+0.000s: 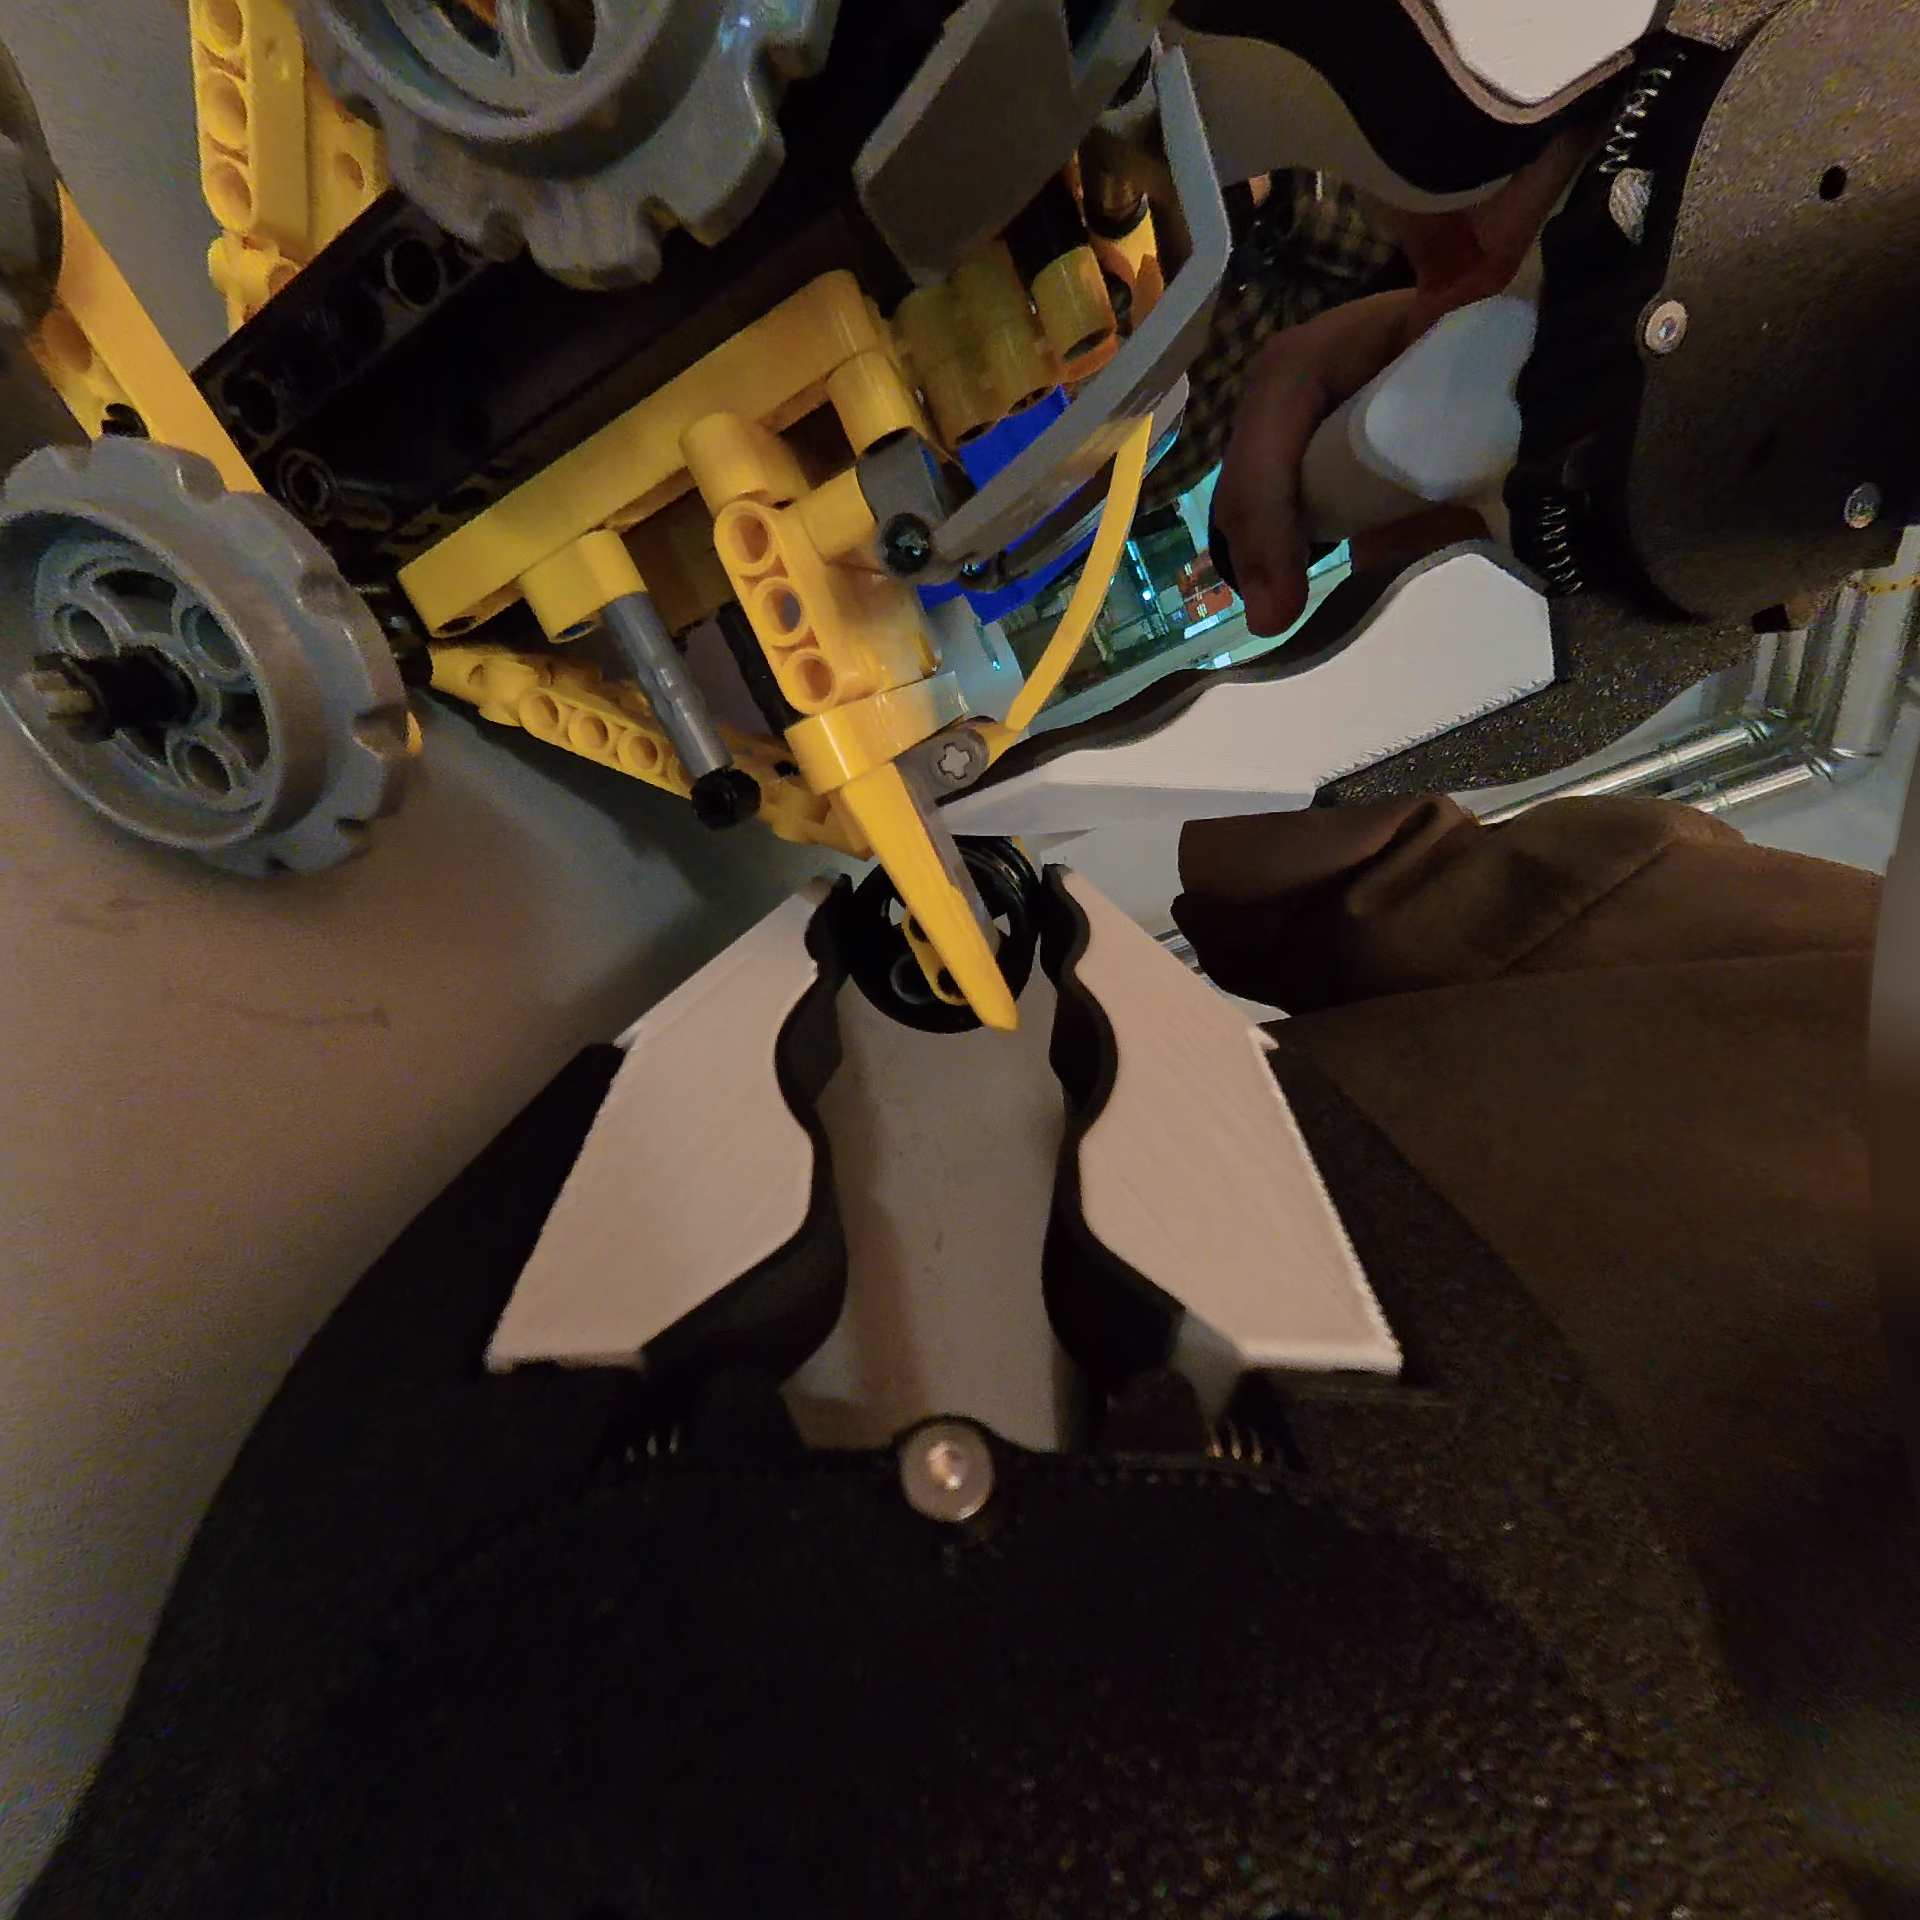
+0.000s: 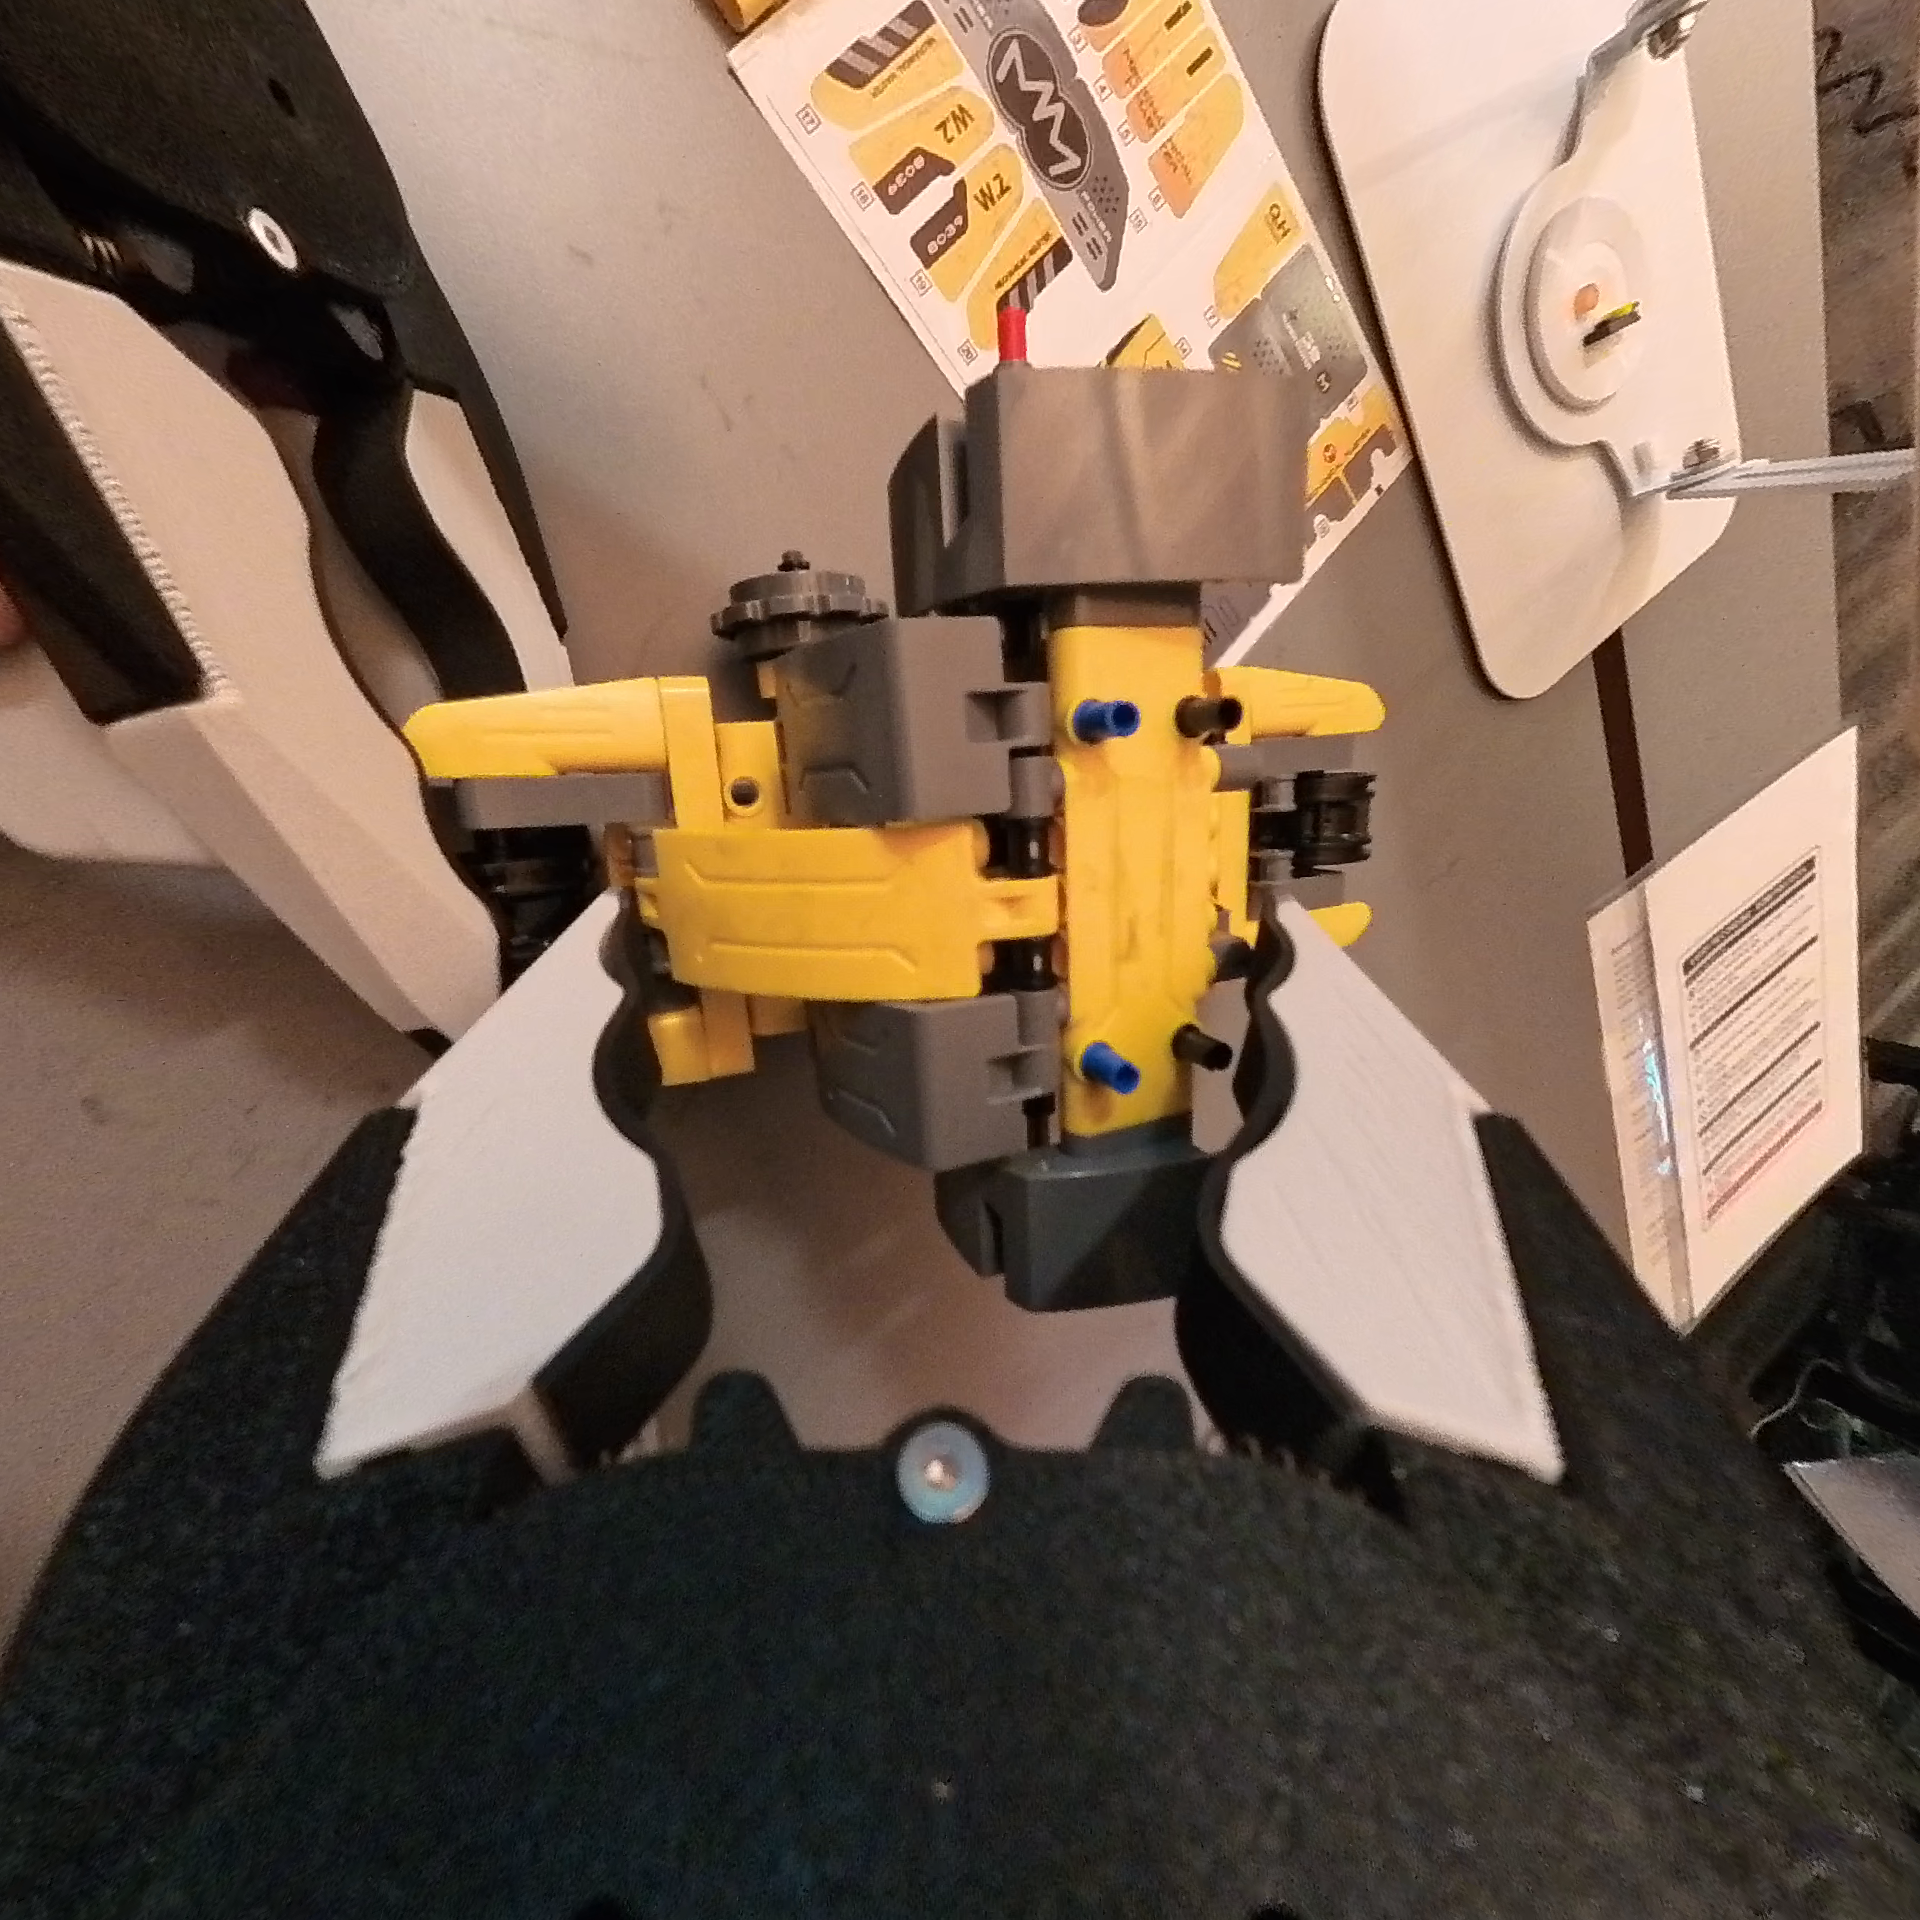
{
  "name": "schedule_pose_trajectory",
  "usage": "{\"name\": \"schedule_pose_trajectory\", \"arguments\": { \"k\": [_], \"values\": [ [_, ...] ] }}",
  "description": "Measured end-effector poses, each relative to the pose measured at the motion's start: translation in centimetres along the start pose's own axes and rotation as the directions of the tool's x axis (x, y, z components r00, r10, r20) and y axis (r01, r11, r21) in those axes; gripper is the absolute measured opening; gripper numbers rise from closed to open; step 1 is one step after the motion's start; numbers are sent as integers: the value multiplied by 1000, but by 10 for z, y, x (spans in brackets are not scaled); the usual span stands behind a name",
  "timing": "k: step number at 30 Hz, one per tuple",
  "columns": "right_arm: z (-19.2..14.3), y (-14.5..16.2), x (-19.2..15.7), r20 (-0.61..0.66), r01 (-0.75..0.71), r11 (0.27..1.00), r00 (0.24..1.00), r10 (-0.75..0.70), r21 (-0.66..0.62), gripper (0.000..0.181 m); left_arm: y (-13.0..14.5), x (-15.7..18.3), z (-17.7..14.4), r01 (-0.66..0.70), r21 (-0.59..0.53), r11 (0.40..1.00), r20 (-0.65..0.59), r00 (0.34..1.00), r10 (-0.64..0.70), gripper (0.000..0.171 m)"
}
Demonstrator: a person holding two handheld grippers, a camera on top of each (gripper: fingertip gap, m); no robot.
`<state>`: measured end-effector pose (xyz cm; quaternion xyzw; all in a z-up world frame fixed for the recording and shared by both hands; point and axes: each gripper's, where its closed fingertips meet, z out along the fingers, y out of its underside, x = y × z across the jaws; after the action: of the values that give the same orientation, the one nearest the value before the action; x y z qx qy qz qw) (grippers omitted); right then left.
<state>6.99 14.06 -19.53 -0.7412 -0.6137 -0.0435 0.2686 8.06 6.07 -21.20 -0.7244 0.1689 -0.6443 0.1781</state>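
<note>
A yellow, grey and black brick-built vehicle model with grey toothed wheels is held up between both grippers. My left gripper is shut on a small black round part at the model's edge, beside a yellow pointed piece. In the right wrist view my right gripper is shut on the model, with its fingers spread wide across the body. One white finger of the right gripper shows in the left wrist view against the model. A white finger of the left gripper shows at upper left in the right wrist view.
A grey table lies under the model. On it are a sticker sheet, a white board with a metal bracket and a printed leaflet. A person's hand and brown sleeve are close on the right.
</note>
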Motion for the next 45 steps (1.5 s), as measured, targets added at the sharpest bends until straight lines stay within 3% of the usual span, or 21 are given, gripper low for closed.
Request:
{"name": "schedule_pose_trajectory", "arguments": {
  "k": [22, 30, 39, 45],
  "values": [
    [0, 1, 1, -48, -17, 999, 999, 15, -37, 112, -1, -3, -1, 1, 5, 1000, 17, 1000, -1, 34],
    [0, -1, 3, -13, -55, 998, 998, 56, 37, 114, -4, 0, -3, 49, 16, 999, -30, 998, -49, 33],
    [-34, -20, 10, -19, -94, 949, 994, 105, 300, 99, -4, 2, -2, 86, 28, 996, -60, 995, -84, 34],
    [-70, -18, -5, 60, -208, 777, 975, 215, 595, 64, -9, 2, -6, 31, 49, 998, -42, 999, -29, 36]
  ]
}}
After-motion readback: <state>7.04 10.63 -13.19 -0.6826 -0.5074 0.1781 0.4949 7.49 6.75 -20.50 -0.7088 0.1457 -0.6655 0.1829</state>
